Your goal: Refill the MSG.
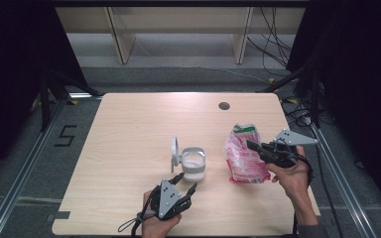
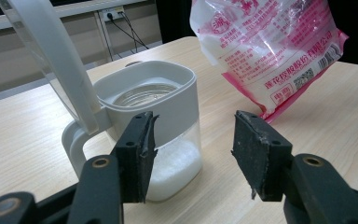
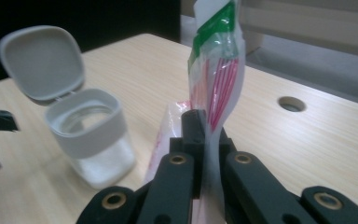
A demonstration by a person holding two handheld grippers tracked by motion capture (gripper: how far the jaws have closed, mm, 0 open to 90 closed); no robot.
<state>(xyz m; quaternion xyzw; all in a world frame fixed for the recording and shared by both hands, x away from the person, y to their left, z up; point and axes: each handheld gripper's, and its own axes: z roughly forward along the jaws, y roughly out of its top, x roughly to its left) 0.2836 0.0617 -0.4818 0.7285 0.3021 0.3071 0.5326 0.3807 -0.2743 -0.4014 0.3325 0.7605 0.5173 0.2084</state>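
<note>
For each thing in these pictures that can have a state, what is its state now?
container: upright, partly filled with white grains
lid: flipped open, standing up
pink bag: pinched near its top, bottom on the table
right gripper: shut on the bag
left gripper: open, nothing held, beside the container

The high view looks forward and down from above the near edge of the table, far enough back to take in the whole top and the floor beyond. The left gripper view sits low and close, just in front of the open-lidded jar, facing it across the wood. The right gripper view looks from the other side of the jar, along the pink bag. All three share jar and bag.
</note>
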